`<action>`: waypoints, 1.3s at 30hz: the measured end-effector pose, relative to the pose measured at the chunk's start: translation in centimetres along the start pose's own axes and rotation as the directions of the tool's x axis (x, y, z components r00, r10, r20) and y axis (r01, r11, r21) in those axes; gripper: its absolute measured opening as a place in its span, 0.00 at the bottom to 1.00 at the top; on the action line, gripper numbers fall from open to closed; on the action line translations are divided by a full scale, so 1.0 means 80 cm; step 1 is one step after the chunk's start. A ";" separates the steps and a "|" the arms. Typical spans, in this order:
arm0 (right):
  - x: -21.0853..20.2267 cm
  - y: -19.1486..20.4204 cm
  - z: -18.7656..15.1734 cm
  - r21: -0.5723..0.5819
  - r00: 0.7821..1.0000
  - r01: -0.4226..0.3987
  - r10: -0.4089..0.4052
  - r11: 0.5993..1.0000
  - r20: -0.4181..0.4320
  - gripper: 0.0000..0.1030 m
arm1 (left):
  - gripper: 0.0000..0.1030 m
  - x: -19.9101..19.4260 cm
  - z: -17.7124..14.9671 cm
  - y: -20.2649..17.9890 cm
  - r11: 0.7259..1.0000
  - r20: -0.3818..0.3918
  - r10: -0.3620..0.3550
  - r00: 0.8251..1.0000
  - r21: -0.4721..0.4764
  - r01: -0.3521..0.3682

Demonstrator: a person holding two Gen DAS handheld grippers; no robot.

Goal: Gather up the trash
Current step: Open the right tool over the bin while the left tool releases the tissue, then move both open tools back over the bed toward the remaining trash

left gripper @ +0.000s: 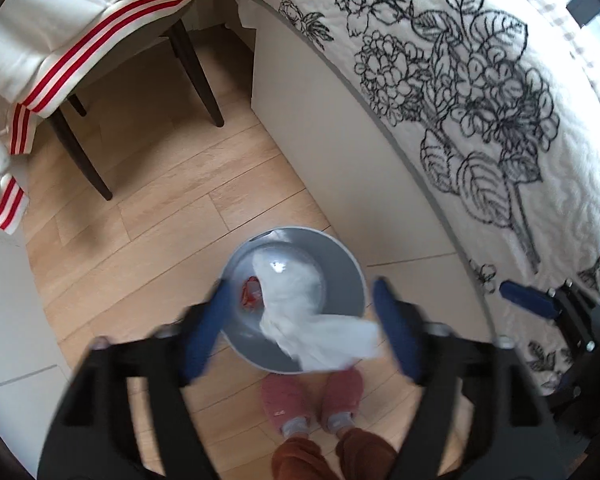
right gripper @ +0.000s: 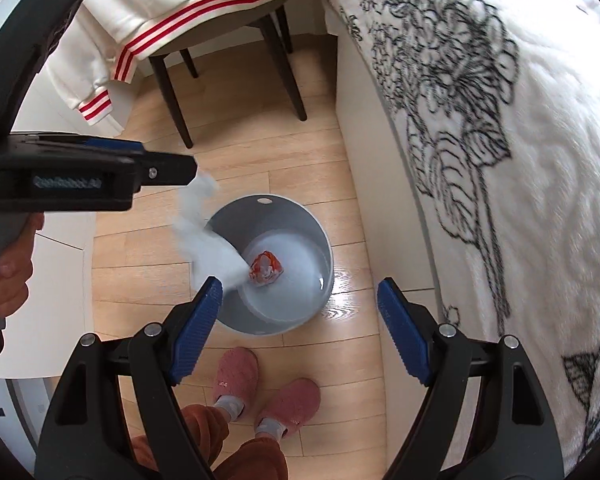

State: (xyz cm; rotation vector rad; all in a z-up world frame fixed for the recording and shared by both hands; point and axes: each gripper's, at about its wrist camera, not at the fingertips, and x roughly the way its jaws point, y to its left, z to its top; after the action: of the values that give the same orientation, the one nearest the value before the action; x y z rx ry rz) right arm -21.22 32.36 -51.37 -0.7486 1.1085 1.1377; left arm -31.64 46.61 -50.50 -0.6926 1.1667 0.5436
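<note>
A grey round trash bin [left gripper: 348, 280] [right gripper: 296, 216] stands on the wood floor beside the bed. A red crumpled wrapper [left gripper: 250, 294] [right gripper: 265, 269] lies at its bottom. A white tissue [left gripper: 300, 304] [right gripper: 210, 236] hangs loose in the air over the bin's rim, below my left gripper [left gripper: 300, 328], whose jaws stand wide apart with nothing between them. In the right wrist view the left gripper [right gripper: 172, 172] is above the bin's left side. My right gripper [right gripper: 300, 332] is open and empty, above the bin's near side.
A bed with a white floral quilt [left gripper: 480, 92] [right gripper: 500, 120] runs along the right. A dark-legged chair [left gripper: 188, 60] [right gripper: 288, 76] draped with a white, red-striped garment stands behind the bin. The person's pink slippers [left gripper: 312, 400] [right gripper: 260, 384] are just in front of the bin.
</note>
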 end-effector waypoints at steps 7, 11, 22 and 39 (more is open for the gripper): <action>-0.027 -0.010 -0.007 0.029 1.000 0.009 -0.009 1.000 0.011 0.75 | 0.74 -0.014 0.001 -0.021 0.999 -0.034 0.042 0.999 0.029 -0.041; -0.062 -0.012 -0.008 0.051 0.999 0.012 -0.013 0.999 0.029 0.75 | 0.74 -0.046 0.000 -0.036 0.996 -0.025 0.067 0.997 0.058 -0.066; -0.220 -0.019 0.000 0.155 0.992 0.032 -0.051 0.987 0.120 0.75 | 0.74 -0.189 0.003 -0.104 0.990 0.027 0.079 0.997 0.116 -0.082; -0.504 -0.107 -0.087 0.565 0.905 0.230 -0.388 0.792 0.174 0.75 | 0.74 -0.367 0.012 -0.309 0.870 0.123 -0.080 0.989 0.494 0.009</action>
State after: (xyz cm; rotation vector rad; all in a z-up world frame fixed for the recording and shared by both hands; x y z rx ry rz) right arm -16.31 10.76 -15.94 -0.2951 0.9467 0.5777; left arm -22.65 29.66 -17.23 -0.2339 1.0938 0.2297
